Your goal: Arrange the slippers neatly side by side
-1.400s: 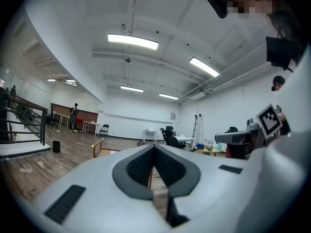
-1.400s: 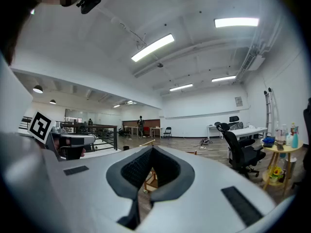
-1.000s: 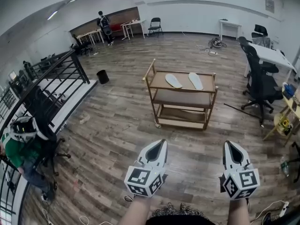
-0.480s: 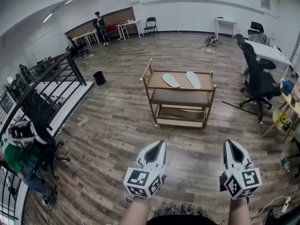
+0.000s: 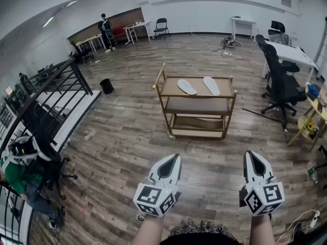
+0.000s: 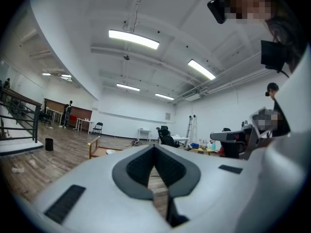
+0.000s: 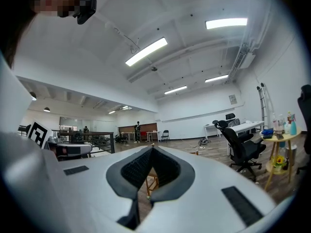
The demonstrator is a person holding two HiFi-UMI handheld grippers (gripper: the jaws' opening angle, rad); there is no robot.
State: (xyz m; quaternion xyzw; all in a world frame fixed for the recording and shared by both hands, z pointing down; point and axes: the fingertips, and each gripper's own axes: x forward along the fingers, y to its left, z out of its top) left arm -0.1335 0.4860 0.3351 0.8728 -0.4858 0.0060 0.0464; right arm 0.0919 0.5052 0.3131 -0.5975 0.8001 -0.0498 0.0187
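My left tongs (image 5: 176,158) are pinched closed with nothing in them, held out flat over the floor. The two white slippers lie far ahead on the top shelf of the cart (image 5: 171,90), so my job now is to walk up close first. The left slipper (image 5: 187,87) sits near the middle of the shelf, a bit slanted. The right slipper (image 5: 211,86) lies near it with a gap between them. I think I should stop right in front of the cart and open the tongs before I reach. Then I should pinch each slipper by its edge so it does not slide off, and push them close and straight. My right tongs (image 5: 251,158) are pinched closed and hold nothing too. I should keep away from the chair (image 5: 283,88) on that side.
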